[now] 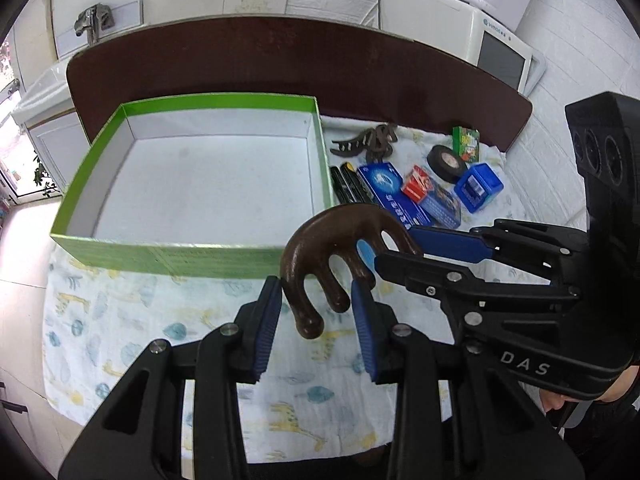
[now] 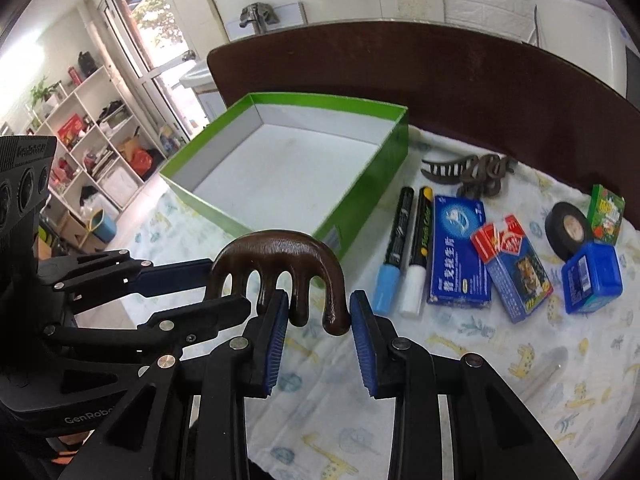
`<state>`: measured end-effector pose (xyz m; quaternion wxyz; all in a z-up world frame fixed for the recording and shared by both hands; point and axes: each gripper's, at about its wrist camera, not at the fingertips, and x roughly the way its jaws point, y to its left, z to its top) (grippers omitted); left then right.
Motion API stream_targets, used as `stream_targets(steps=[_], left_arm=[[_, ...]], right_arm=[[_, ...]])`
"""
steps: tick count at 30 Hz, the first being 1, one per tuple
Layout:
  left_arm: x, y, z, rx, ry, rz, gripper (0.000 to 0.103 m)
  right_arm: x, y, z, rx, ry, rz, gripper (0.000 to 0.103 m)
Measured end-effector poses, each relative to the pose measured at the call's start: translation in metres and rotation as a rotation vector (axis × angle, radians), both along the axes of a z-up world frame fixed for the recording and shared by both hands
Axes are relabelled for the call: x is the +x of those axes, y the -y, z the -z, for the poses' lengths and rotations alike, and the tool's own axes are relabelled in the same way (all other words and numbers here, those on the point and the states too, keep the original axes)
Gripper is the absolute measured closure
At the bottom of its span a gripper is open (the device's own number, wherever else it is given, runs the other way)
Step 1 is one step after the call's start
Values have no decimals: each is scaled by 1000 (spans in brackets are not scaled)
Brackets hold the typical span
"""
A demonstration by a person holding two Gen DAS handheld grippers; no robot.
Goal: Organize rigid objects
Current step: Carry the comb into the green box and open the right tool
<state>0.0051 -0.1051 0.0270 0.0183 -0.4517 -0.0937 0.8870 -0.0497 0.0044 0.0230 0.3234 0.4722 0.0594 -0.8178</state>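
The brown comb looks like smooth, shiny wood. The green box is cardboard, white and dull inside. The cloth under it looks soft.

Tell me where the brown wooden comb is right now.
The brown wooden comb hangs above the cloth just in front of the green box's near corner, between both grippers' fingers, with the markers to its right.
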Motion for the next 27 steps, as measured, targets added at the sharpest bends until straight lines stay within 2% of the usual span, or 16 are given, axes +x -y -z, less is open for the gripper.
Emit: stream_targets(steps=[8, 13, 20, 25, 27], left_arm=[[-28, 58, -26, -67, -53, -30, 71], [-45, 96, -22, -70, -49, -31, 71], [-67, 141, 20, -13, 37, -28, 71], [-69, 155, 47, 13, 101, -24, 74], [-68, 158, 54, 12, 124, -27, 74]], right_arm=[[-37, 58, -21, -89, -17, -10, 69], [-64, 93, -19, -128, 18, -1, 69], [-97, 139, 21, -93, 124, 19, 69], [-106, 160, 59, -44, 228, 26, 69], [-106, 168, 70, -32, 262, 16, 72]])
